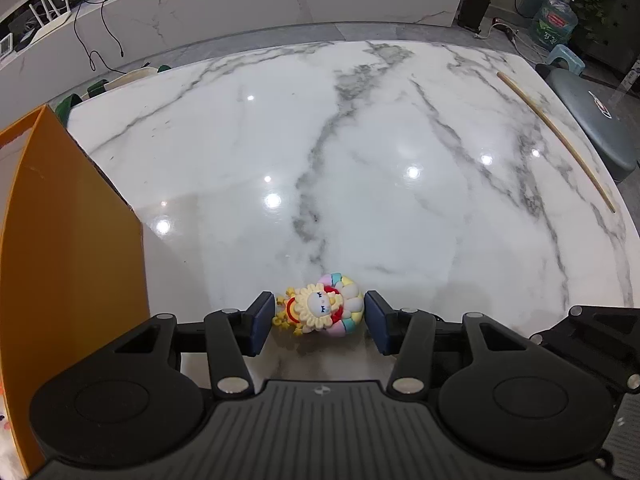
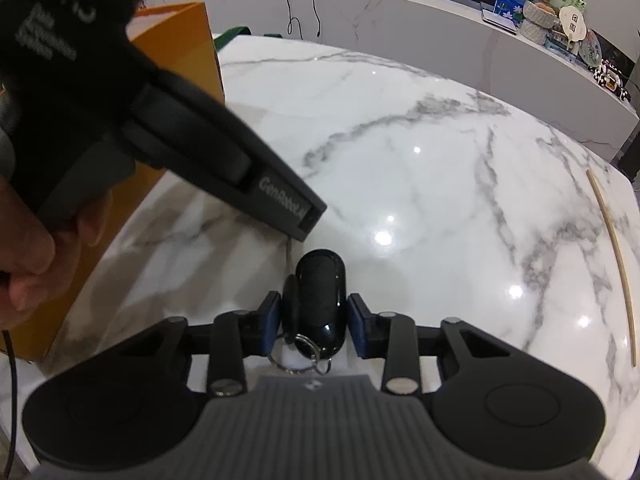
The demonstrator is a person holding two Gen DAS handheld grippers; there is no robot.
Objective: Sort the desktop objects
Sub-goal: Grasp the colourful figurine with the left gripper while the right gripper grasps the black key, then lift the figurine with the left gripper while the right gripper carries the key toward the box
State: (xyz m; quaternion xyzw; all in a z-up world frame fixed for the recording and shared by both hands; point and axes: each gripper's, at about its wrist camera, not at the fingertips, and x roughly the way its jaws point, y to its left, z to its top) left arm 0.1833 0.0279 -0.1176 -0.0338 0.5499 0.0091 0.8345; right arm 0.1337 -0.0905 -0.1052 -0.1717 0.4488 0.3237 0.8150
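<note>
In the left wrist view a small pastel doll figurine (image 1: 320,309) with a yellow mane and rainbow base lies on the white marble table (image 1: 360,160). My left gripper (image 1: 318,318) straddles it, and its blue pads stand just off each side, so it is open. In the right wrist view my right gripper (image 2: 313,320) is shut on a glossy black car key fob (image 2: 320,300) with metal key rings (image 2: 300,354) hanging at its near end. The left gripper's body (image 2: 160,120) and the hand holding it fill the upper left of that view.
An orange open box (image 1: 68,240) stands at the table's left edge; it also shows in the right wrist view (image 2: 180,48). A thin wooden stick (image 1: 560,140) lies near the table's right edge. A grey stool (image 1: 592,116) stands beyond that edge.
</note>
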